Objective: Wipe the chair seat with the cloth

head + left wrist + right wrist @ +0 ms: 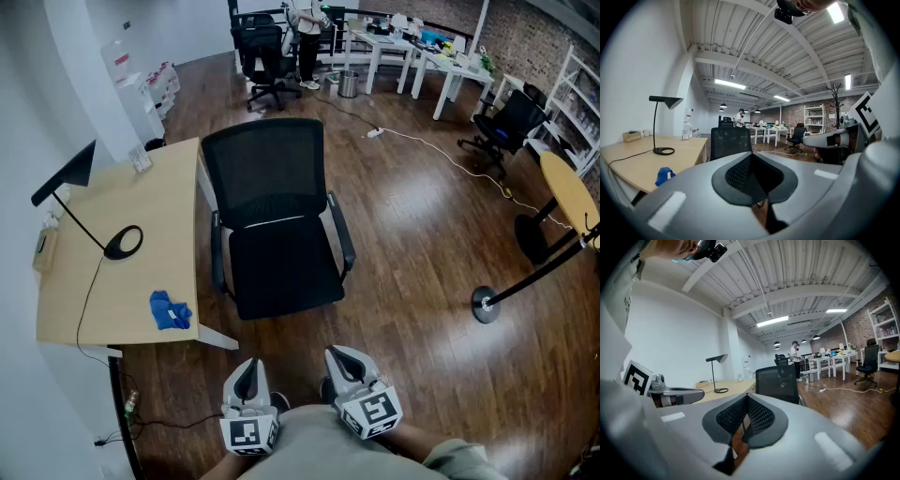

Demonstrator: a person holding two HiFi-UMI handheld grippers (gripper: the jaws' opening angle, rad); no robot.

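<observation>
A black office chair stands in the middle of the head view, its seat (284, 270) bare and facing me. The blue cloth (170, 310) lies crumpled on the near end of the wooden desk (141, 211), left of the chair. Both grippers hang low in front of me, short of the chair and apart from the cloth. My left gripper (247, 368) is shut with nothing in it, and so is my right gripper (339, 357). The left gripper view shows its shut jaws (752, 161), the cloth (664, 175) at lower left and the chair's backrest (731, 143) ahead. The right gripper view shows its shut jaws (746, 412) and the chair (779, 380).
A black desk lamp (122, 242) with a trailing cord stands on the desk. A stand with a round base (485, 305) sits on the wood floor to the right. A white cable (441, 150) crosses the floor behind the chair. More chairs, white tables and a person (307, 37) are far back.
</observation>
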